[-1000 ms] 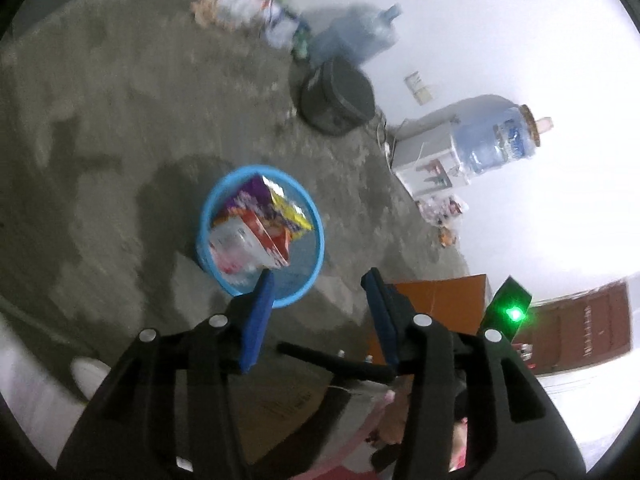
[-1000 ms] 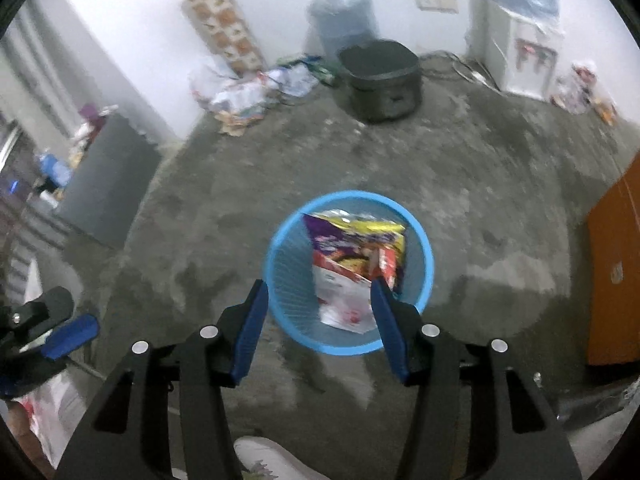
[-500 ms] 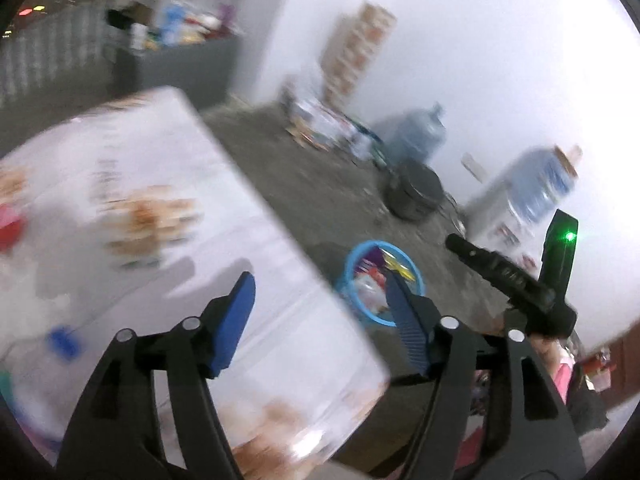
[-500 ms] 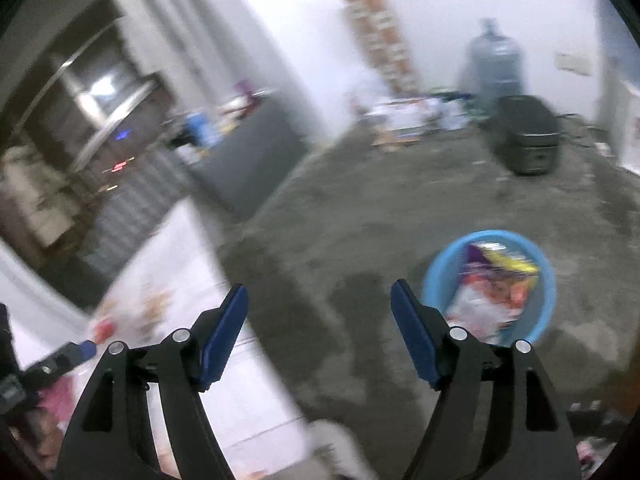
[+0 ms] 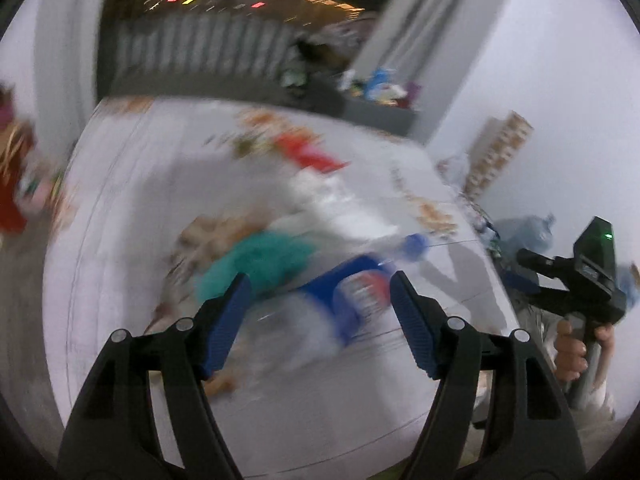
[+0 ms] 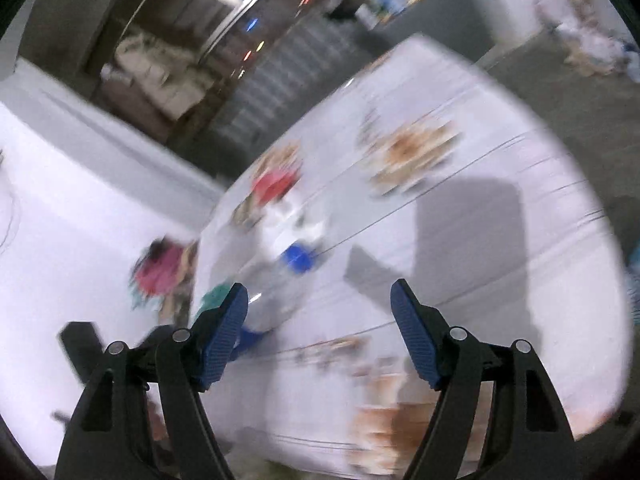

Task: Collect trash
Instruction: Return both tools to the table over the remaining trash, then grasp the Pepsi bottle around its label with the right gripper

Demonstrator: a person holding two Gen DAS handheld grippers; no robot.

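Note:
Both views are motion-blurred. A white-clothed table (image 5: pixel 120 208) carries trash: a clear plastic bottle with a blue label (image 5: pixel 348 292) and blue cap (image 5: pixel 414 242), a teal crumpled item (image 5: pixel 260 264), a white crumpled bag (image 5: pixel 332 204) and a red wrapper (image 5: pixel 308 156). My left gripper (image 5: pixel 320 292) is open and empty, above the bottle. My right gripper (image 6: pixel 320 308) is open and empty over the table (image 6: pixel 500 240); the blue cap (image 6: pixel 298 258), the red wrapper (image 6: pixel 274 184) and the teal item (image 6: pixel 214 296) lie ahead of it. The right gripper's body shows in the left wrist view (image 5: pixel 580 276).
The tablecloth has printed food patches (image 6: pixel 412 152). A grey cabinet with clutter (image 5: pixel 380 108) stands behind the table. A patterned box (image 5: pixel 496 148) leans on the white wall. A water jug (image 5: pixel 520 232) is on the floor beyond the table's right edge.
Both grippers have swung away from the blue basket on the floor and now face the table with the trash. Both stay open and empty.

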